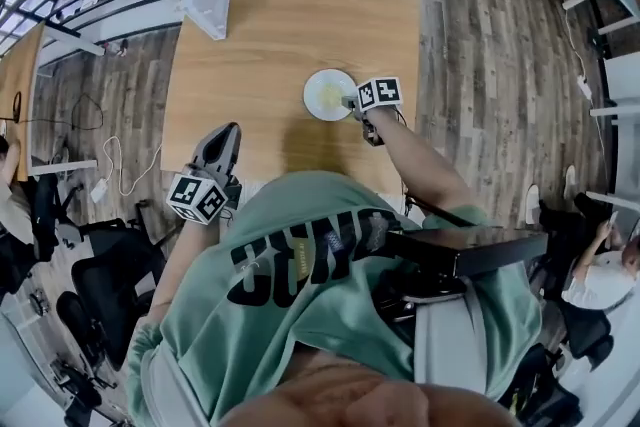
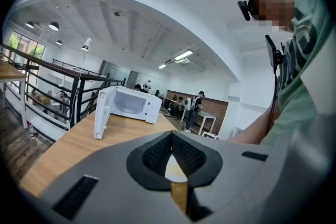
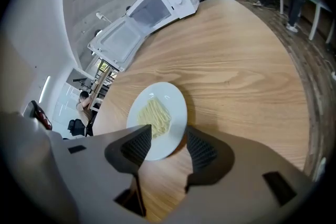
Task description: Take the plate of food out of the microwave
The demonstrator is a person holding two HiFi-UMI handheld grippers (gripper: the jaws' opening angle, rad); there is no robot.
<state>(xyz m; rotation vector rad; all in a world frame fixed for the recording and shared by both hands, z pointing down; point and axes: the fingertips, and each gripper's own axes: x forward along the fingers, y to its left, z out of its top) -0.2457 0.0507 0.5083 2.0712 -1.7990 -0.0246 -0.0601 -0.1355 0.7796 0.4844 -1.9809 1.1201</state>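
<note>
Left claw (image 2: 171,138), jaws pressed together, roughly level, right claw (image 3: 164,140), jaws spread apart, angled downward

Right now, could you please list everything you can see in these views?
white microwave oven: one, white, far end of the table, door swung open
round white plate: one, white, on the table near the person
pale yellow noodles: one heap, pale yellow, on the plate
light wooden table: one, light brown, under all of these
plank floor: grey-brown, around the table
black metal railing: one, black, beyond the table
bystanders: several, far background
left gripper: one, grey, jaws together, empty, at the table's near edge
right gripper: one, grey, jaws open around the plate's near rim
</note>
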